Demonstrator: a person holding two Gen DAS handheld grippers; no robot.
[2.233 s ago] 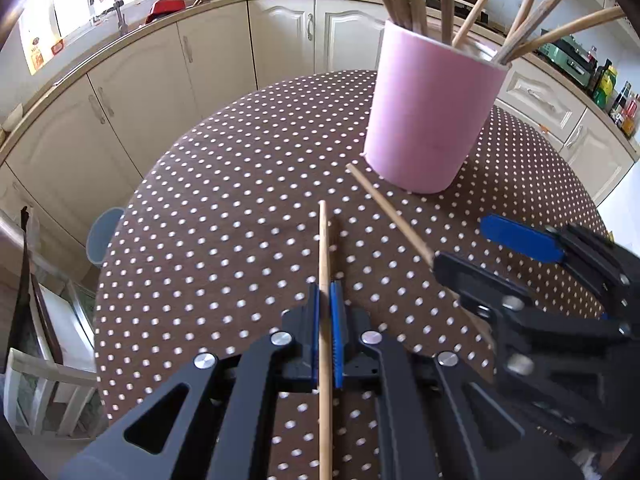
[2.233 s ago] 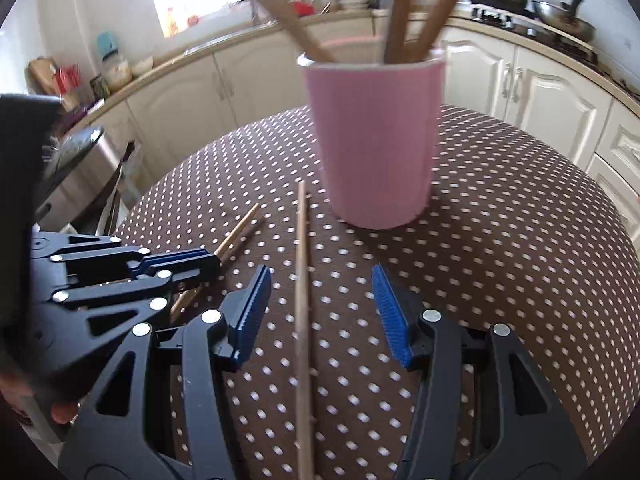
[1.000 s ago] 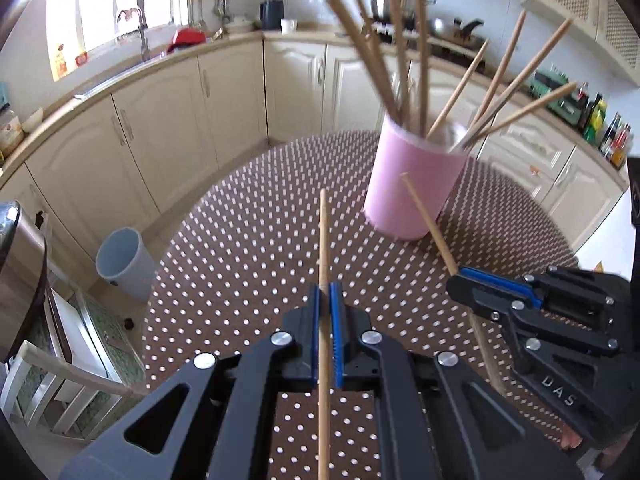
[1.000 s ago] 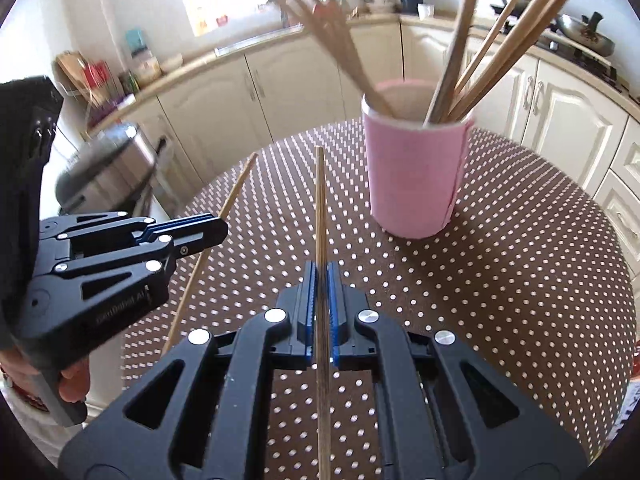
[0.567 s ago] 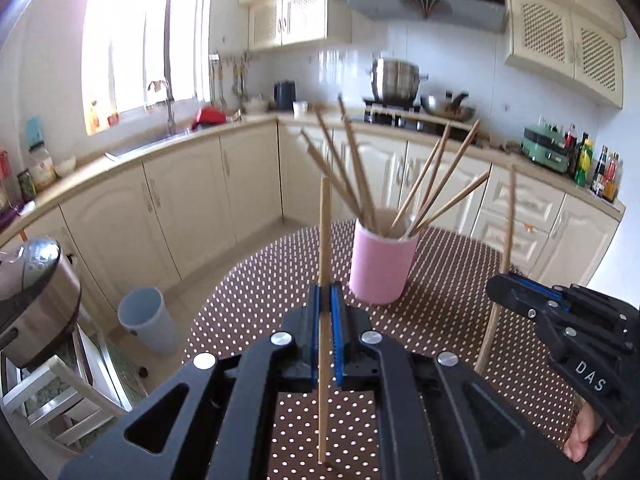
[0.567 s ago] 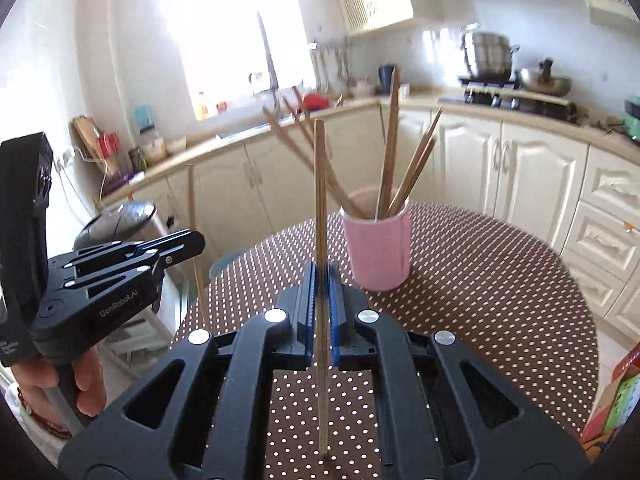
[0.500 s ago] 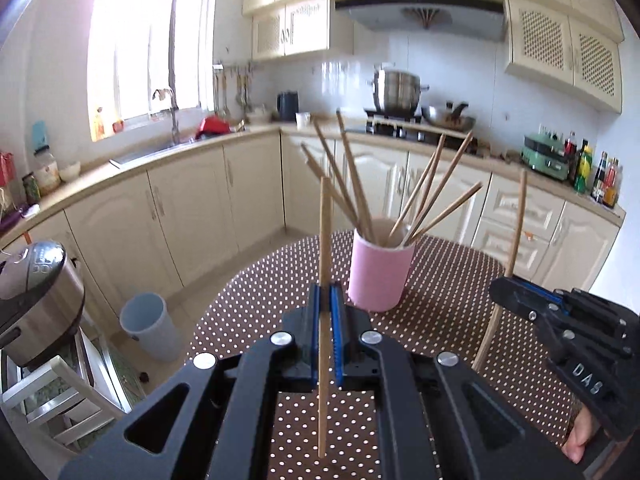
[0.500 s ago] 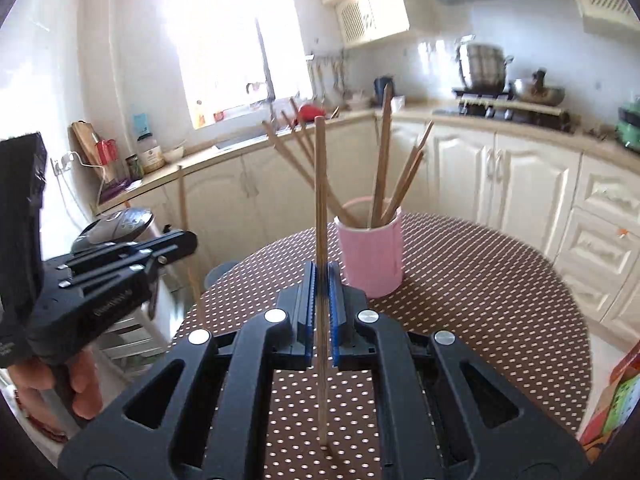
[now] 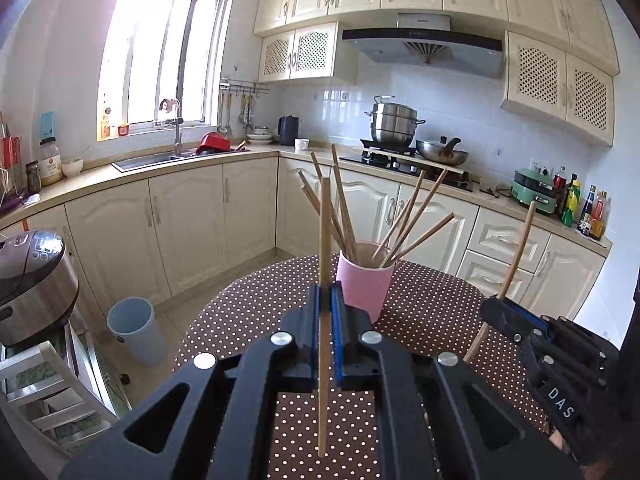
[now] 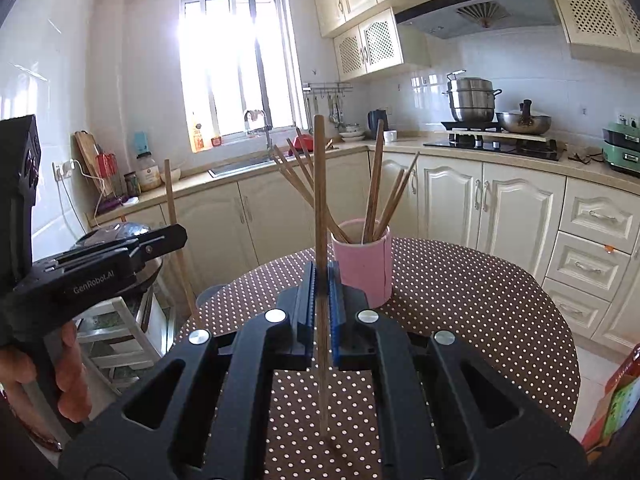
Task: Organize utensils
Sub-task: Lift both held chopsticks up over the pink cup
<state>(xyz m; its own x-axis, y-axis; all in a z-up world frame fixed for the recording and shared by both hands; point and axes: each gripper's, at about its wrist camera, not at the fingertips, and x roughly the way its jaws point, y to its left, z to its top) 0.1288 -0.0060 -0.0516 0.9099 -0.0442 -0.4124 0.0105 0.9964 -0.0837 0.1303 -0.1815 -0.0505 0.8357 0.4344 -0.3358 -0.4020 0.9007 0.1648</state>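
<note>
A pink cup (image 9: 364, 284) holding several wooden chopsticks stands on the brown dotted table (image 9: 432, 312); it also shows in the right wrist view (image 10: 362, 264). My left gripper (image 9: 327, 300) is shut on a wooden chopstick (image 9: 324, 240), held upright above the table, short of the cup. My right gripper (image 10: 320, 276) is shut on another wooden chopstick (image 10: 319, 184), also upright. The right gripper shows at the right in the left wrist view (image 9: 520, 320), the left gripper at the left in the right wrist view (image 10: 160, 240).
The round table's near edge drops to the floor at the left. A grey bin (image 9: 136, 336) and a rice cooker (image 9: 32, 280) on a white rack stand left of the table. Kitchen cabinets and a stove (image 9: 404, 156) run behind.
Both grippers have lifted higher and tipped up, each with its chopstick. The cup looks smaller and farther away, and more of the kitchen is in view.
</note>
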